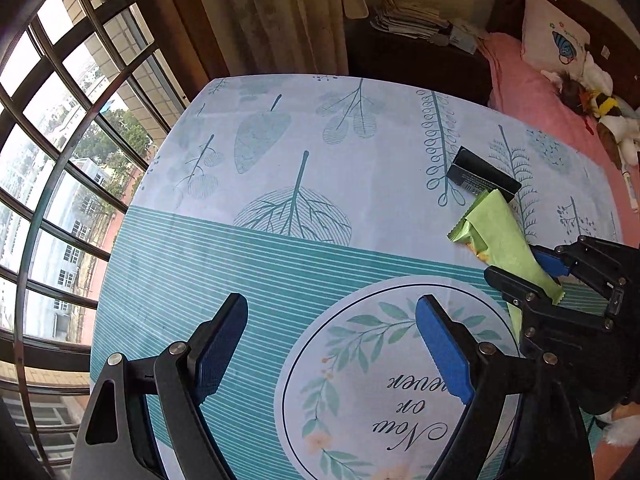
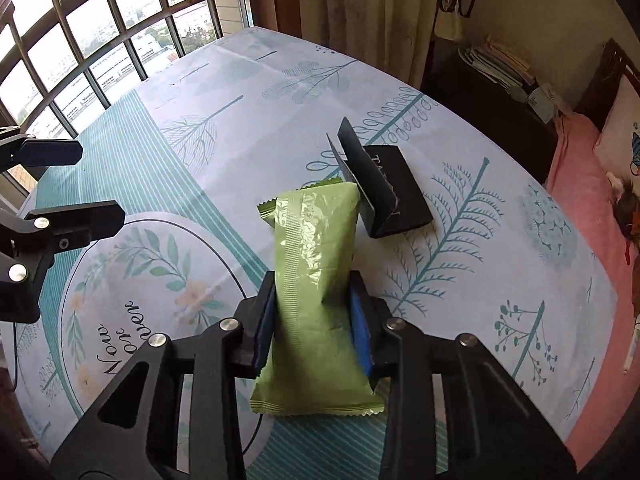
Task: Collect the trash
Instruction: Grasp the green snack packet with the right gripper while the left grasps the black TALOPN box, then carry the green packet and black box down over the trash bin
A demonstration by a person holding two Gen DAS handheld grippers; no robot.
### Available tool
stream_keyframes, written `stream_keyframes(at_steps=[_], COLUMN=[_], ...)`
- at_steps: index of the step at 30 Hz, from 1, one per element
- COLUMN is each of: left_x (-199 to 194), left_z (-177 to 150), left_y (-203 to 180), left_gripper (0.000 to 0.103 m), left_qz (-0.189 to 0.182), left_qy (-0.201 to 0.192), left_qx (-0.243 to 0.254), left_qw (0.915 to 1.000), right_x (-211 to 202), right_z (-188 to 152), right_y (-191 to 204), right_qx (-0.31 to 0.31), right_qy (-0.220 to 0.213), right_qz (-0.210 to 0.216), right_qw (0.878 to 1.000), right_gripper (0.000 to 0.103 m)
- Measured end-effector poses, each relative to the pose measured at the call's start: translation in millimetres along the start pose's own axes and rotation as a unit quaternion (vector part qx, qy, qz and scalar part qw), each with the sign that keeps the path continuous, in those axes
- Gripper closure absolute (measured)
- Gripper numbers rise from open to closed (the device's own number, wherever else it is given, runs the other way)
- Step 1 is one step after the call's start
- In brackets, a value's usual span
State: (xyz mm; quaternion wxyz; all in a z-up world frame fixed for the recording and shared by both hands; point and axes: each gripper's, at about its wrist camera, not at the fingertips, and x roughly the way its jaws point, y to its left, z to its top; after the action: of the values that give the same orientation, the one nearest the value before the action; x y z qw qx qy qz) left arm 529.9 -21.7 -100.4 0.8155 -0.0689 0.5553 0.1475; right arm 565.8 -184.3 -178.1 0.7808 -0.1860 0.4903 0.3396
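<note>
Green snack wrapper, crinkly w/ a seam strip, pinched in right tool. Black box lies flap-open on counter, inside hidden. Left tool spread wide, holding nothing.

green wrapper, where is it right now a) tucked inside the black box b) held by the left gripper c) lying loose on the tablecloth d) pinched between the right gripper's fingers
d: the green wrapper sits squeezed between the blue pads of the right gripper, while the left gripper is open with nothing in it and the black box lies apart on the tablecloth.
</note>
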Motion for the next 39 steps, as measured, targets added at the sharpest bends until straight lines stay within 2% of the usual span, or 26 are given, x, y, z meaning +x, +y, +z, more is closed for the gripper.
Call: stream_keyframes(at_steps=[3,9,15,18,21,28,29,31,34,36,39], left_x=[-4,-1,10,27,46,79,78,76,72,65,51], left_z=[9,34,67,83,92,97,98,98,95,90,79], left_y=[-13,-44,-68,-75,-78,-77,-79,-85,-92,-94,-99], left_gripper=[0.015,0.015,0.015,0.015,0.017,0.040,0.044,0.070,0.089,0.098,0.101], left_qz=[-0.017,-0.061,-0.076,-0.072,-0.071,-0.056,-0.055,-0.057,-0.065,-0.066,-0.067], left_qy=[0.000,0.012,0.012,0.026,0.044,0.083,0.077,0.075,0.070,0.063,0.053], left_qx=[0.011,0.009,-0.041,-0.074,-0.107,-0.163,-0.159,-0.144,-0.123,-0.105,-0.072], left_qw=[0.9998,0.9981,0.9962,0.9943,0.9907,0.9816,0.9828,0.9851,0.9878,0.9902,0.9938], right_x=[-21,-50,-62,-64,-66,-56,-54,-53,-55,-57,-65], right_z=[-16,-35,-43,-47,-51,-49,-50,-53,-57,-60,-66], right_y=[-3,-31,-80,-100,-115,-110,-109,-107,-103,-100,-90], right_qx=[0.021,0.078,0.161,0.202,0.232,0.230,0.229,0.229,0.232,0.235,0.239], right_qy=[0.000,-0.020,-0.038,-0.050,-0.060,-0.060,-0.058,-0.057,-0.056,-0.056,-0.058], right_qz=[0.011,0.017,-0.033,-0.053,-0.055,-0.046,-0.045,-0.043,-0.042,-0.039,-0.037], right_qw=[1.000,0.997,0.986,0.977,0.969,0.970,0.971,0.971,0.970,0.970,0.969], right_gripper=[0.085,0.088,0.090,0.090,0.090,0.090,0.090,0.090,0.090,0.090,0.090])
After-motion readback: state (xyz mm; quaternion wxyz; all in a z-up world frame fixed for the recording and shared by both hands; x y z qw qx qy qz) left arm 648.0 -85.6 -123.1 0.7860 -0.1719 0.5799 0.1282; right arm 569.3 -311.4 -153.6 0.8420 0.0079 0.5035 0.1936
